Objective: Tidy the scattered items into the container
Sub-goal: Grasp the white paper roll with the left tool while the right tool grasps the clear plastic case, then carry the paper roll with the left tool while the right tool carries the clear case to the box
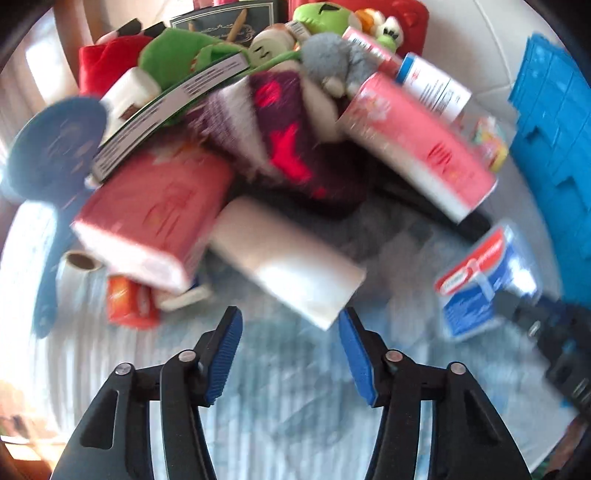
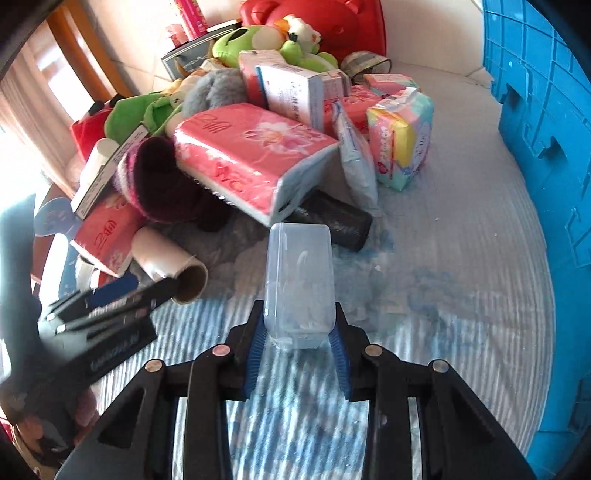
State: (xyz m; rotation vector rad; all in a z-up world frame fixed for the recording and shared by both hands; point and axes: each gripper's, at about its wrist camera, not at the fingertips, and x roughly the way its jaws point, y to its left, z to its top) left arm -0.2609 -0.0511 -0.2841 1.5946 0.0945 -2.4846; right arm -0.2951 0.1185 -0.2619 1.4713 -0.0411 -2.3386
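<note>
A heap of scattered items lies on a pale striped bed cover (image 2: 461, 258). My right gripper (image 2: 298, 334) is shut on a clear plastic box (image 2: 299, 280) and holds it just above the cover; the same box shows its red and blue label in the left wrist view (image 1: 484, 284). My left gripper (image 1: 291, 325) is open and empty, its fingertips just short of a white paper roll (image 1: 288, 258). That roll also shows in the right wrist view (image 2: 166, 258), with the left gripper (image 2: 162, 288) beside it. The blue crate (image 2: 546, 147) stands at the right.
The heap holds pink tissue packs (image 2: 251, 155), a maroon knit hat (image 2: 162, 184), green plush toys (image 2: 258, 44), a grey plush (image 1: 332, 59), boxes (image 2: 291, 92), a black roll (image 2: 332, 218), an orange packet (image 1: 129, 299) and a film roll (image 1: 77, 273). A red bag (image 2: 332, 26) lies behind.
</note>
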